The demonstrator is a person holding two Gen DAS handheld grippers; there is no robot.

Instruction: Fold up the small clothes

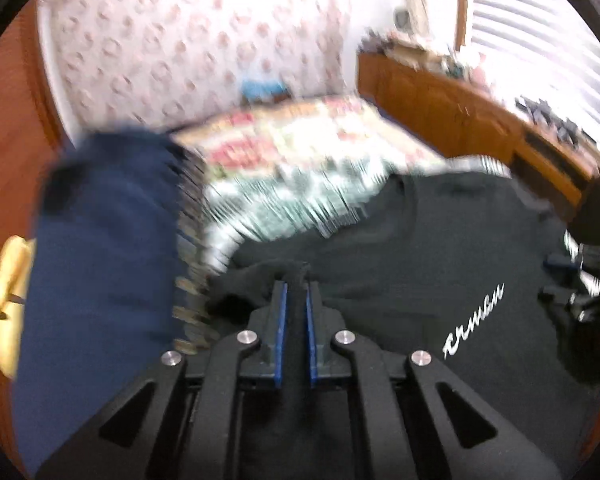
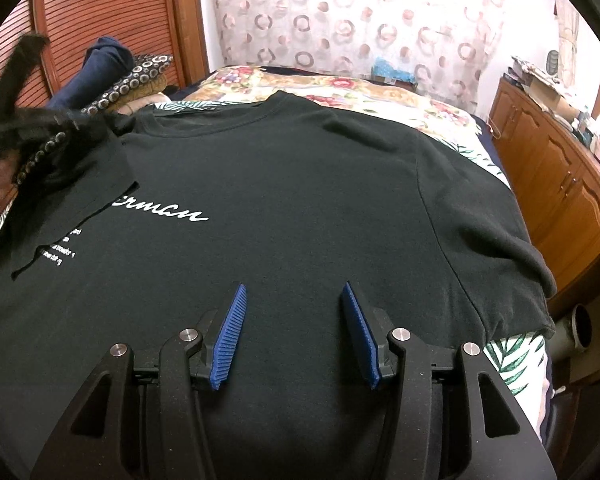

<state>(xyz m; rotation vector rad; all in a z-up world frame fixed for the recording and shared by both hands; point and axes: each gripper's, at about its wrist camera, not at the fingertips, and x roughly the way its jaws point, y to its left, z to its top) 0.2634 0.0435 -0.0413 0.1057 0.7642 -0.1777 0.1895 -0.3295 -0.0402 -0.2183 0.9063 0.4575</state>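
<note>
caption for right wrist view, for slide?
Open right gripper hovers over black T-shirt on floral bedspread; left sleeve folded inward.

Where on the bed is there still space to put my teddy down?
Free bedspread shows beyond the T-shirt collar, up to the curtain, and a narrow strip runs along its right sleeve beside the wooden cabinet. The left corner is crowded: pillows, a blue garment, and the left gripper pinching the folded-over sleeve. The right gripper hovers open.

both wrist views look low and close along the bed (image 2: 384, 92) toward the curtain (image 2: 340, 12), sharing the black t-shirt (image 2: 300, 200).
</note>
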